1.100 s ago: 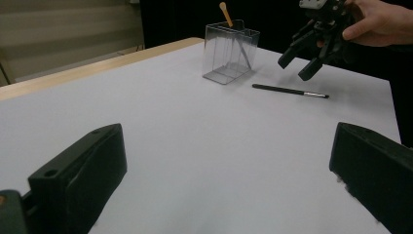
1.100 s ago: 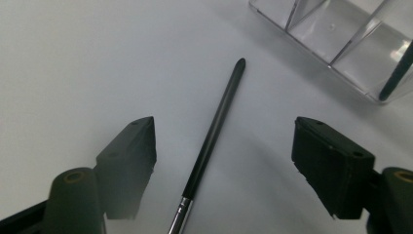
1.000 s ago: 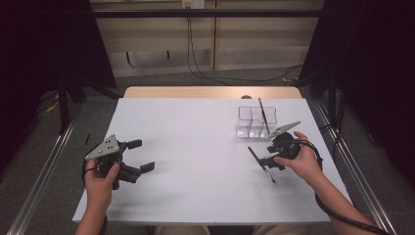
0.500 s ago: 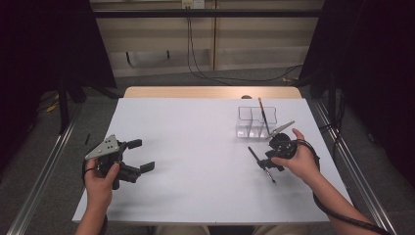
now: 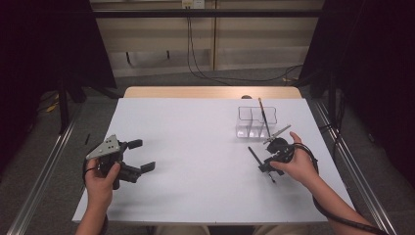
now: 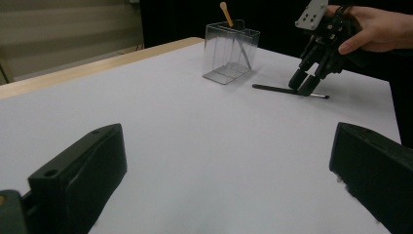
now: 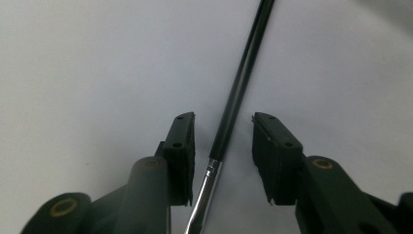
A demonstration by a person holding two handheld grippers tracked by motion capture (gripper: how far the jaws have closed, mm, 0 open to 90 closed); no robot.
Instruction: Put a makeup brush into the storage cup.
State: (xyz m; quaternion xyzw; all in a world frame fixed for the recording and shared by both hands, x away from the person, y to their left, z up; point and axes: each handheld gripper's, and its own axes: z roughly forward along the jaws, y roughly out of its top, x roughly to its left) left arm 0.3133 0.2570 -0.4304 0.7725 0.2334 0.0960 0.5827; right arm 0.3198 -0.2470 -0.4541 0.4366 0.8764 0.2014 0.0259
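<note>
A black-handled brush with a metal ferrule (image 7: 241, 83) lies flat on the white table (image 5: 195, 147), also visible in the high view (image 5: 253, 154) and the left gripper view (image 6: 272, 88). My right gripper (image 7: 222, 118) points down over it with one jaw on each side of the handle. Its jaws have just been closing, but a gap still shows at both pads, so it is open. From above, the right gripper (image 5: 264, 166) sits at the table's right. My left gripper (image 5: 142, 155) rests at the left, wide open with nothing in it (image 6: 229, 141).
A clear divided container (image 5: 257, 122) stands just behind the right hand, with a wooden-handled brush (image 5: 263, 113) leaning in it. The table's right edge runs close to the right forearm. Cables trail from both grippers.
The right gripper's jaws have drawn in around the brush handle, and the right hand shifted slightly. The left hand and the container have not moved.
</note>
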